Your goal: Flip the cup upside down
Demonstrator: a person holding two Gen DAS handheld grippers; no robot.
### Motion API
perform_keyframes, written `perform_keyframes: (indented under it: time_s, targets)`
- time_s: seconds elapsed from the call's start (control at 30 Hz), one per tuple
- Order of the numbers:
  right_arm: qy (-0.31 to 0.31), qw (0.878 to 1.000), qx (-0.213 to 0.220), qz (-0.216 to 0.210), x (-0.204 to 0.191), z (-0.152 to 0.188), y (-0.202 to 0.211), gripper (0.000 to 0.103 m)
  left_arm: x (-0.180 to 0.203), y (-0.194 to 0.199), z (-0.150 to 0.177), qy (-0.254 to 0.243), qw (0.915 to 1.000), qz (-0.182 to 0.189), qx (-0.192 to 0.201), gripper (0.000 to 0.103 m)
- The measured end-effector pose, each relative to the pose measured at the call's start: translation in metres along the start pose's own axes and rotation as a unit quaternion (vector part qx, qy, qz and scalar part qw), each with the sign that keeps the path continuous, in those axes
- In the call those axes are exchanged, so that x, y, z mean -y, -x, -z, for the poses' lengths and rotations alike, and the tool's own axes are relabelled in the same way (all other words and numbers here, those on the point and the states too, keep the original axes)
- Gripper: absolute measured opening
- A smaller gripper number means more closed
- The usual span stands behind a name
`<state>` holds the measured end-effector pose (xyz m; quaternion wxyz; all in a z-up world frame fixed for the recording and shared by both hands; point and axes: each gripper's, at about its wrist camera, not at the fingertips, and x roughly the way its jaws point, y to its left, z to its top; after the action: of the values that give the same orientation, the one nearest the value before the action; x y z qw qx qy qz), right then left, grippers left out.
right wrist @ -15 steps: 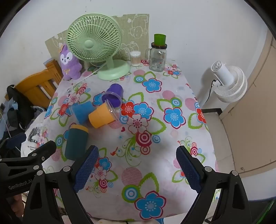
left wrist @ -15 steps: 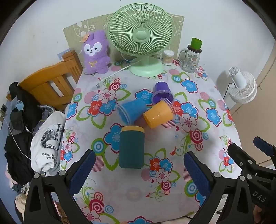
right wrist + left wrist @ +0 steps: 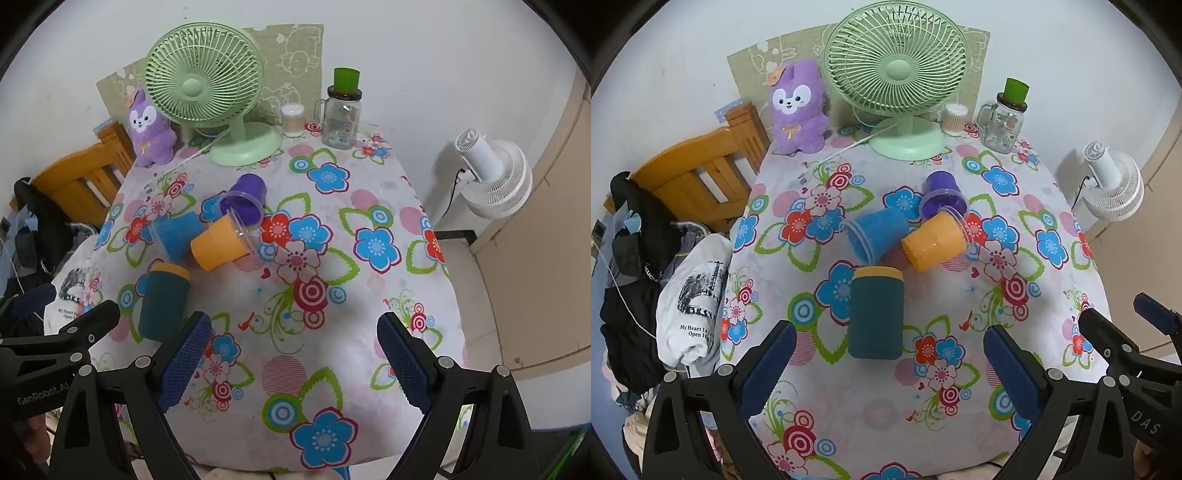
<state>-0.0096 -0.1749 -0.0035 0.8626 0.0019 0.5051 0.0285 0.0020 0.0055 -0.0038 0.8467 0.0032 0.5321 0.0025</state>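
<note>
In the left wrist view the left gripper [image 3: 888,373] fills the bottom of the frame, jaws spread wide and holding nothing. Just above it, at centre, a dark teal cup [image 3: 875,312] with a yellow rim stands on the floral tablecloth [image 3: 1015,273]. Higher up, three cups lie on their sides in a touching cluster: blue cup [image 3: 873,234], orange cup [image 3: 934,240] and purple cup [image 3: 942,197] (the purple one sits farthest up). A green desk fan [image 3: 895,70] and a purple plush toy [image 3: 798,107] occupy the top. The right gripper [image 3: 293,363], low in its own view, also gapes empty over bare cloth.
</note>
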Motion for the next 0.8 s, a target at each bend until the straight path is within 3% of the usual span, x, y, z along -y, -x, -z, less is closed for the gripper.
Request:
perform_keyframes:
  time_s: [0.8]
  targets:
    - [0.005, 1.000, -0.002, 0.001, -0.0034, -0.0077, -0.0040, 0.093, -0.0005, -0.0032, -0.0045, -0.008, 1.0000, -0.003, 0.001, 0.102]
